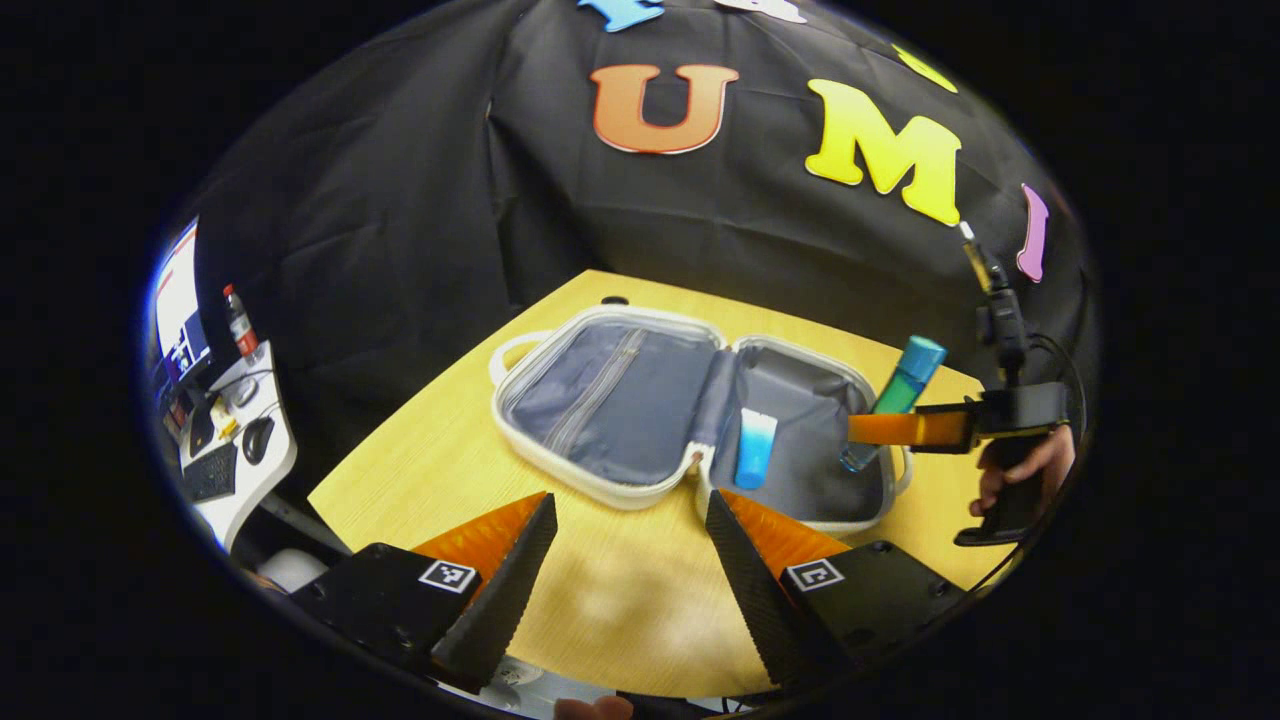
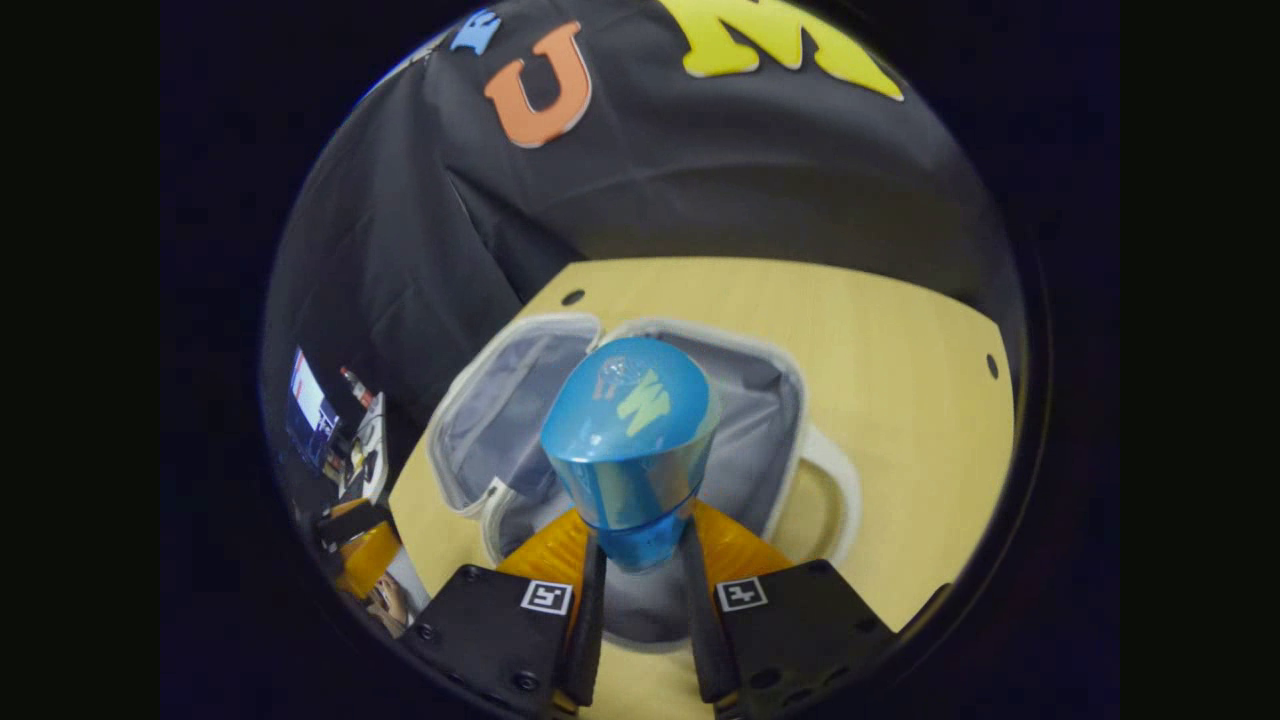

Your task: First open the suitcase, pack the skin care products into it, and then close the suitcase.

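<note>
The right gripper (image 2: 640,590), fingers clamped on the blue-capped bottle (image 1: 893,400), hangs it over the open suitcase (image 1: 640,400) at three o'clock for lowering beside the tube (image 1: 755,448), while the left gripper (image 1: 630,570) waits spread apart.

Bench: a light yellow wood-grain bench (image 1: 620,600), with small dark round holes near its far corner and one edge.
On it: an open white hard-shell suitcase with grey fabric lining (image 1: 600,400), lying flat with both halves spread.
Suitcase handle: a white loop resting on the bench top at the case's side (image 2: 840,490).
</note>
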